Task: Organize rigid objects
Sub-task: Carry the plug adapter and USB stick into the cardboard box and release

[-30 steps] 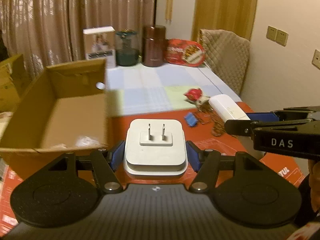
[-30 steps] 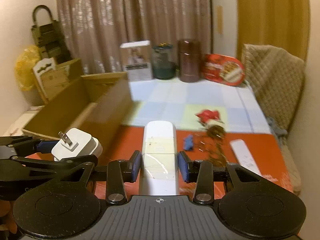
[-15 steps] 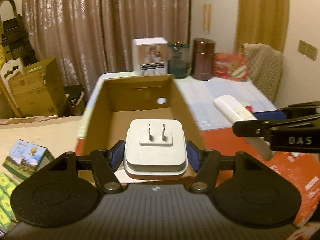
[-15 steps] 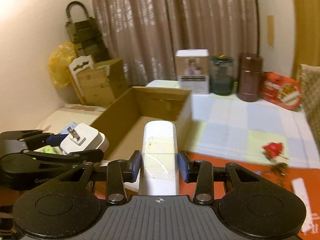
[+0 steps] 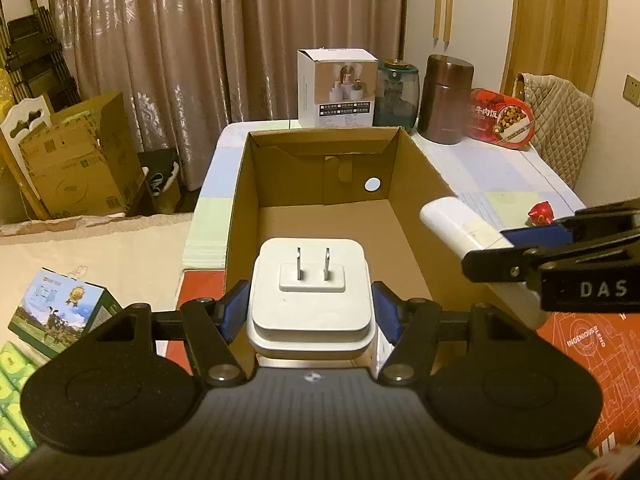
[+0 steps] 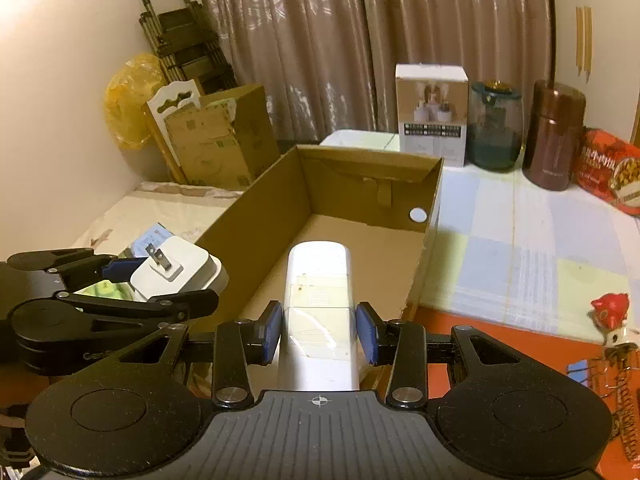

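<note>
Both claws have swung from the red mat toward the box (image 5: 320, 216), which now fills each view's centre; left claw (image 5: 310, 312) grips the white plug (image 5: 310, 292), prongs up, over the box's near end; right claw (image 6: 318, 330) is clamped on the white remote (image 6: 318, 280), which points to 12 o'clock over the box floor; on the bench (image 6: 520, 240), jars (image 6: 554, 136) stand at 1 o'clock beyond the box.

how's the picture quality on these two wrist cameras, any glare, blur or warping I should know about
Left wrist view: dim warm light, sharp; fisheye bends the curtains and darkens the corners; the white charger in the left claw shows no glare. Right wrist view: the white remote in the right claw is blown out at its tip; the red toy is slightly blurred.
</note>
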